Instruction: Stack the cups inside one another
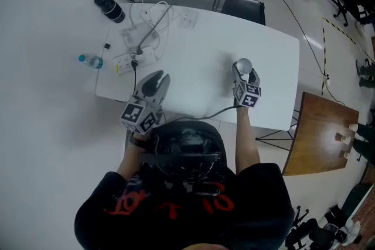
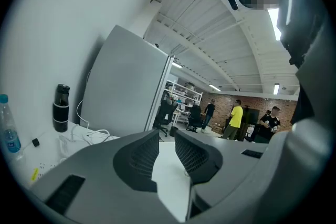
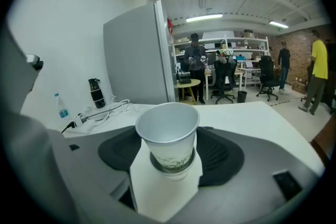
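Right now the right gripper has its jaws set fairly wide apart and closed on a pale cup: the dark pads sit against the cup's lower half on either side. The cup stands upright, mouth up and empty. A second rim rings its lower part, as though another cup sat under it, though I cannot tell that for certain. In the head view the cup is at the tip of that gripper, over the right-of-centre part of the white surface; whether its base touches the surface does not show.

The left gripper holds nothing. Its jaws stand only a narrow gap apart, and the white surface shows through that gap. In the head view it hovers near the front edge of the surface, well apart from the cup, its marker cube toward the person.

At the far left corner of the surface stands a black bottle and, nearer the left edge, a small water bottle lies just off the corner. Between them are a power strip and a tangle of white cables. Beyond the far edge is a dark office chair; to the right, apart from the white surface, stands a wooden table.
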